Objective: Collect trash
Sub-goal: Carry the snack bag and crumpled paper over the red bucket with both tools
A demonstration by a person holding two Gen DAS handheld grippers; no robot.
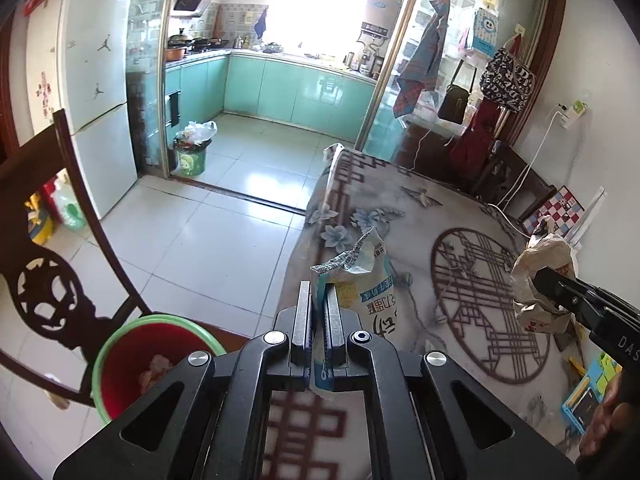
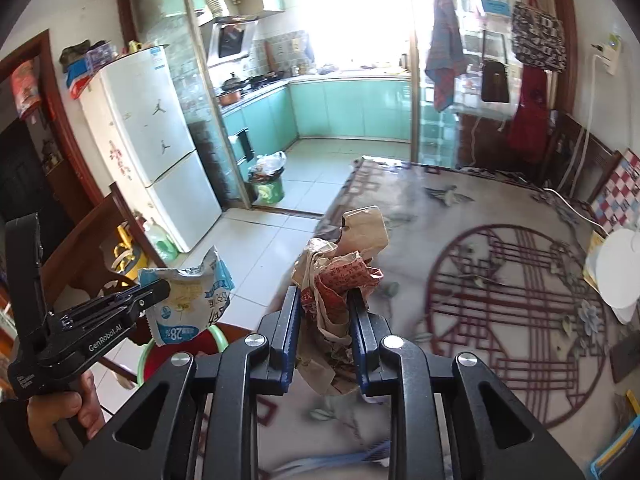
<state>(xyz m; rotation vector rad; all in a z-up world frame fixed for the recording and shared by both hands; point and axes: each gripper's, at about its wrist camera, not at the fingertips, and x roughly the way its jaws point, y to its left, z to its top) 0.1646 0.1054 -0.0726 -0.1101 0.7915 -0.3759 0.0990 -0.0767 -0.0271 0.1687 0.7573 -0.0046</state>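
At my dining table (image 1: 400, 216), draped in a grey cloth printed with flowers and a dark red lattice roundel, I hold one piece of trash in each set of tongs, both lifted clear of the cloth so nothing drags across it. Beyond the table edge the pale tiled floor (image 1: 208, 240) runs to the teal kitchen, where a second, green bin (image 1: 191, 160) already brims with bagged rubbish; I judge it too far to be the target here.

The nearer goal sits low at my left: a red bucket with a green rim (image 1: 120, 336), tucked beside the carved wooden chair (image 1: 44, 288) just off the table edge, with some scraps already at its bottom. That placement, I judge, is why both loads are carried toward that side.

My right tongs (image 2: 325, 300) are pinching a crumpled brown paper wrapper with red print (image 2: 340, 264), gripped around its bunched middle so the loose folds stay gathered.

My left tongs (image 1: 319, 300) are pressed together on the torn edge of an empty blue-and-white snack bag (image 1: 368, 276), which stands up from the grip with its ragged top open; from the right wrist view it hangs above the bucket's rim. Neither piece has been dropped yet.
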